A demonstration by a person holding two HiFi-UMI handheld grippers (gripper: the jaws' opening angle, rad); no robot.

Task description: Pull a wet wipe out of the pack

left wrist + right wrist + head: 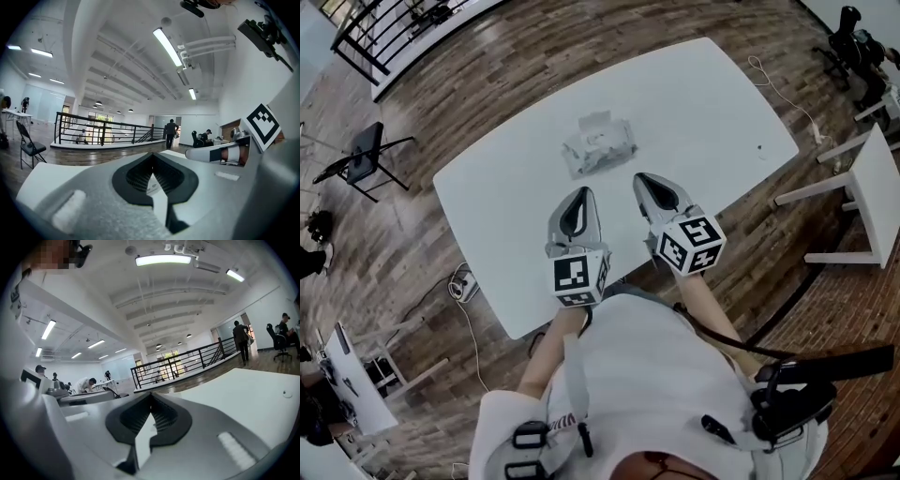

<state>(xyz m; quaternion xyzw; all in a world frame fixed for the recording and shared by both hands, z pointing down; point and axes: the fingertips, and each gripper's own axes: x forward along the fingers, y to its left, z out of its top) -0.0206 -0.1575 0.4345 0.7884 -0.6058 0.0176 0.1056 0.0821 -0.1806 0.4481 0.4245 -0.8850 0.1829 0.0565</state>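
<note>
Pack [600, 142]: a crumpled white wet-wipe pack lies flat on the counter, just above the middle of the head view, clear of both grippers.
Counter [722, 103]: white with rounded corners, running from lower left to upper right over a wood floor. A small dark speck [759, 147] sits near its right end.
Left gripper [583, 191]: lower centre of the head view, below the pack and a little left of it. Its tips point up the frame toward the pack, near it but not touching.
Left jaws: in the left gripper view the tips meet [151, 155] and nothing is pinched between them.
Right gripper [639, 177]: just beside the left one, below and right of the pack, also apart from it.
Right jaws: fully closed tip to tip [151, 394] and empty.
Surroundings: black chair [364, 157] at the left edge, black railing [384, 28] at upper left, white side table [872, 187] at the right edge.
</note>
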